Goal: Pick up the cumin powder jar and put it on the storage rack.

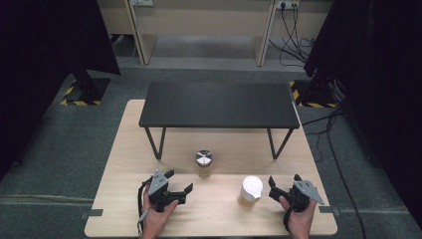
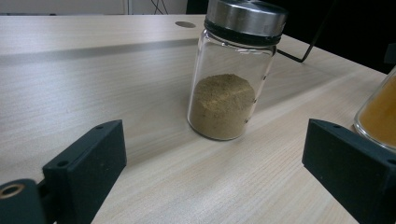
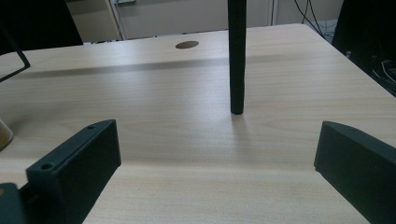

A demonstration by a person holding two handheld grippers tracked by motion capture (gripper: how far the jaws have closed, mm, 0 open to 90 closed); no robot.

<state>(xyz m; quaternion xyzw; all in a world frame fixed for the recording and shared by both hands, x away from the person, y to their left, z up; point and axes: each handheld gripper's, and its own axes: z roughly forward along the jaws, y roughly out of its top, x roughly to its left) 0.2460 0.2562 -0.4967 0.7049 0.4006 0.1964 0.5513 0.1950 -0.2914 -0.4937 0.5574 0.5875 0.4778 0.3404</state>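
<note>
A glass jar with a metal lid [image 1: 203,163] stands at the middle of the wooden table [image 1: 124,149], just in front of a black riser. It holds brownish powder [image 2: 223,105]. My left gripper [image 1: 179,181] is open, a little to the left of this jar and nearer the front edge. In the left gripper view the jar stands upright ahead of the open left gripper [image 2: 212,154], untouched. A white-lidded jar [image 1: 250,191] with orange contents [image 2: 380,116] stands to the right. Just right of it, my right gripper [image 1: 284,179] is open and holds nothing [image 3: 217,144].
A low black riser [image 1: 219,104] on thin legs spans the table's far half. One of its legs [image 3: 236,60] stands straight ahead in the right gripper view. A round cable hole [image 3: 187,45] lies beyond it. Grey carpet and black stands surround the table.
</note>
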